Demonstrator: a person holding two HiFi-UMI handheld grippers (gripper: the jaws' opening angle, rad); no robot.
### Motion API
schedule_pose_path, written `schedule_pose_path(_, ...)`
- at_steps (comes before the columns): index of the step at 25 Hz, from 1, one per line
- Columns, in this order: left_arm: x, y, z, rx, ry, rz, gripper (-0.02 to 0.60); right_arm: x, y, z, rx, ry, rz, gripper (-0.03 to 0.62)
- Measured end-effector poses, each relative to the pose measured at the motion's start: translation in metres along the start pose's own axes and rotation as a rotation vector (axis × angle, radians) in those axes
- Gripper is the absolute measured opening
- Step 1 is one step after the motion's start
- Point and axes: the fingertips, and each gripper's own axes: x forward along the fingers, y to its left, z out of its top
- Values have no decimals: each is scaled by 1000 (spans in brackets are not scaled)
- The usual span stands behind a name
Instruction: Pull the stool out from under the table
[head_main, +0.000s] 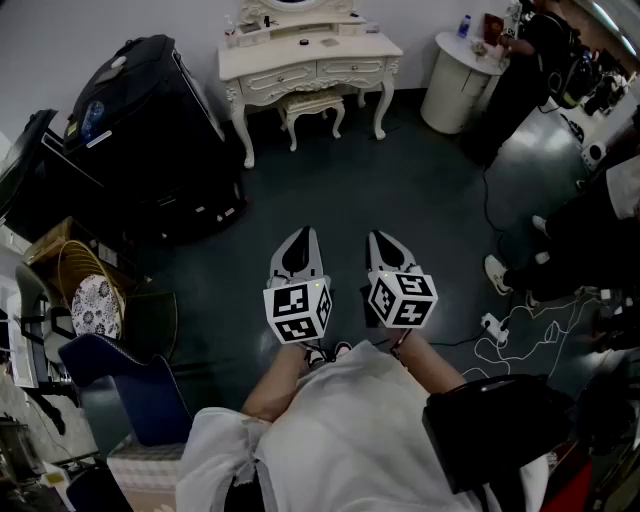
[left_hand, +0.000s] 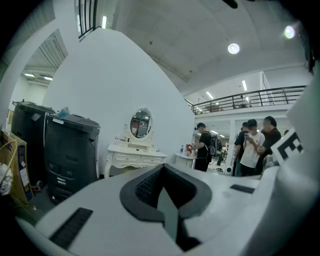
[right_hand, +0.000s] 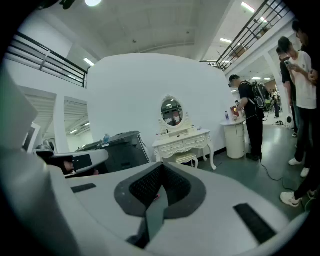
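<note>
A white carved dressing table stands against the far wall. The cream stool is tucked under it between the legs. In the right gripper view the table and the stool show straight ahead; the left gripper view shows the table but not the stool. My left gripper and right gripper hang side by side over the dark floor, well short of the table. Both are shut with nothing between their pads, as the left and right gripper views confirm.
Large black machines stand left of the table. A white round cabinet is at its right, with people nearby. Cables and a power strip lie on the floor at right. A blue chair and a basket sit near left.
</note>
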Motion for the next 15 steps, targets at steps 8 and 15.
schedule_pose_path(8, 7, -12, -3, -4, 4, 3, -2, 2, -9, 1, 1, 3, 17, -1)
schedule_pose_path(15, 24, -13, -4, 10, 14, 18, -2, 13, -20, 8, 34, -5, 38, 0)
